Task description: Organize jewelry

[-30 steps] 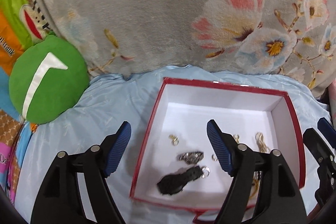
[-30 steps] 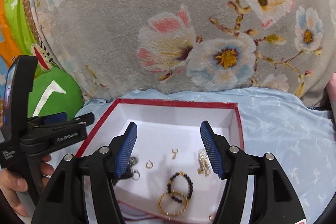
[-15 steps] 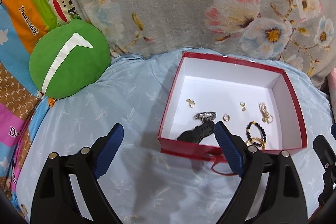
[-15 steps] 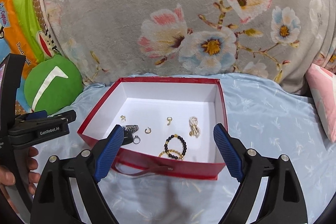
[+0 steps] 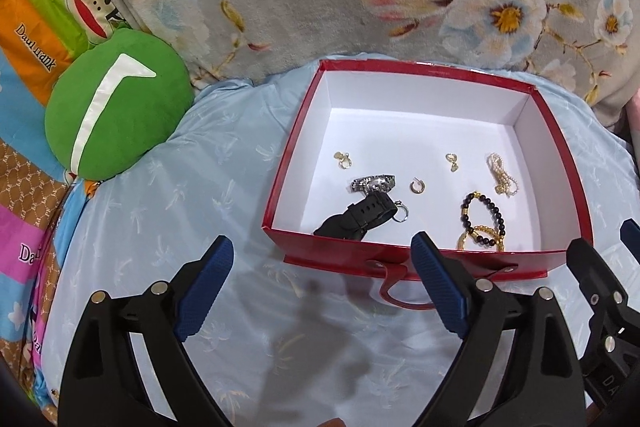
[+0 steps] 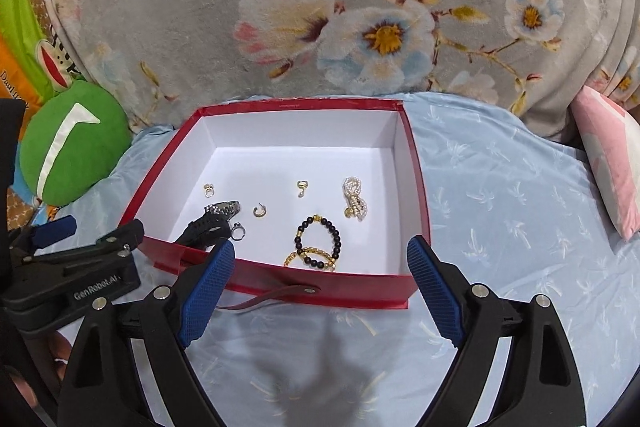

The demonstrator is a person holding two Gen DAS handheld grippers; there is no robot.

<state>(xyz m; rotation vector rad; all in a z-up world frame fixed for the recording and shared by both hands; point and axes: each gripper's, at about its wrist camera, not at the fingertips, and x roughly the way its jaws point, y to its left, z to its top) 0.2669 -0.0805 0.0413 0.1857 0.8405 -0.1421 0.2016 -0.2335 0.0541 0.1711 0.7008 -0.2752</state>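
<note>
Box: we find all visible jewelry inside the red box, centre frame.
Jaws: left gripper and right gripper wide, empty.
Remaining: nothing visible outside.

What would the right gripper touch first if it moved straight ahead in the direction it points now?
Probably the near wall of the red box, since the open right gripper straddles it; depth is unclear, so it might clear the wall and reach the black bead bracelet.

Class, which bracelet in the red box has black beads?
The black-beaded bracelet, lying over the plain gold bangle near the front wall; the pearl one is white.
</note>
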